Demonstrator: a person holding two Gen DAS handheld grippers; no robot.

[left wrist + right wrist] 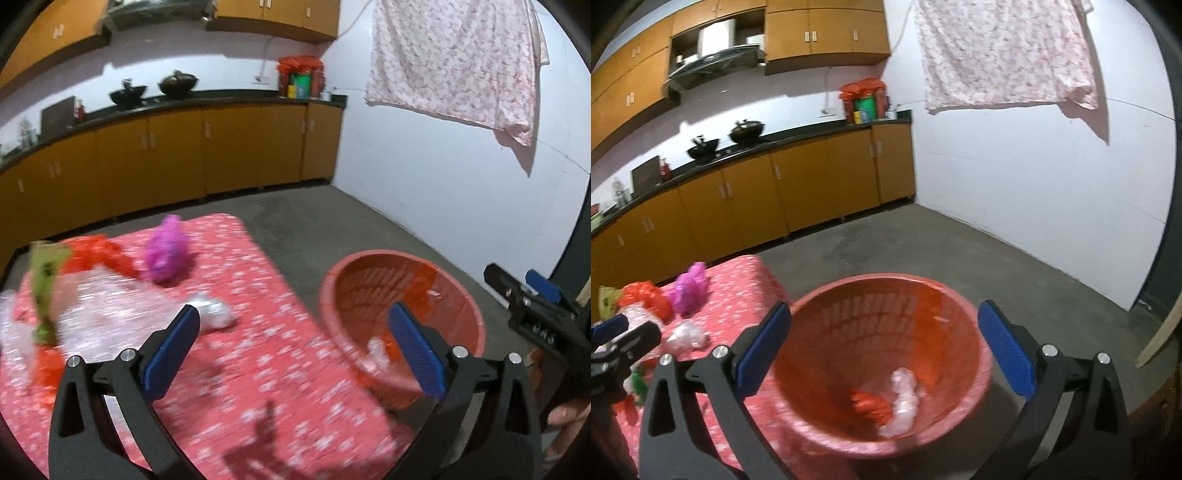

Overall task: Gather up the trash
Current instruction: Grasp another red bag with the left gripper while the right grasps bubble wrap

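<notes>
Above the red-clothed table [258,369], both empty grippers gape, left gripper [295,350] nearest the crumpled silver wrapper [216,314]: probably pinch its bulk firmly, then release well inside the red basket [960,306] beside the table, right gripper [882,347] hovering there

Basket [886,295] mouth lies open to me from above. Bare cloth [258,350] ahead of my left gripper [291,350]; silver wad [216,312], magenta bag [168,249] crowd beyond.
</notes>
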